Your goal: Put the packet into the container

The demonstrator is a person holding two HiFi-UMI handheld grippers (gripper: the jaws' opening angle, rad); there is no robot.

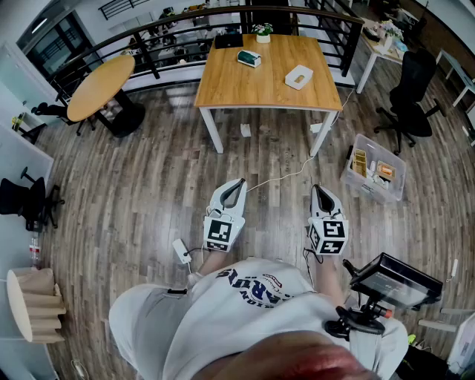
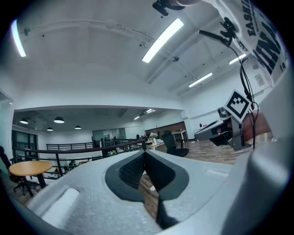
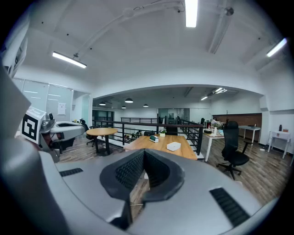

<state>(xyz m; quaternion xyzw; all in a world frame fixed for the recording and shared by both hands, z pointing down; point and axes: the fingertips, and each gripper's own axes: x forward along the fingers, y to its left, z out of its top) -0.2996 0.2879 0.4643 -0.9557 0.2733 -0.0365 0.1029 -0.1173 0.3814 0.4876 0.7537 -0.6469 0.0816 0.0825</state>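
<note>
I hold my left gripper (image 1: 238, 183) and my right gripper (image 1: 317, 190) side by side just in front of my waist, both pointing forward, away from me. The left sits level and the right dips slightly. Each pair of jaws is closed, tips meeting.

1. An open office is showing here: a square wooden table (image 1: 249, 85) and a round table (image 1: 100, 85) are standing on plank flooring (image 1: 133, 185).
2. Black swivel chairs (image 1: 410, 93) are standing around them.
3. Strip lights (image 3: 191, 11) are glowing overhead.
</note>
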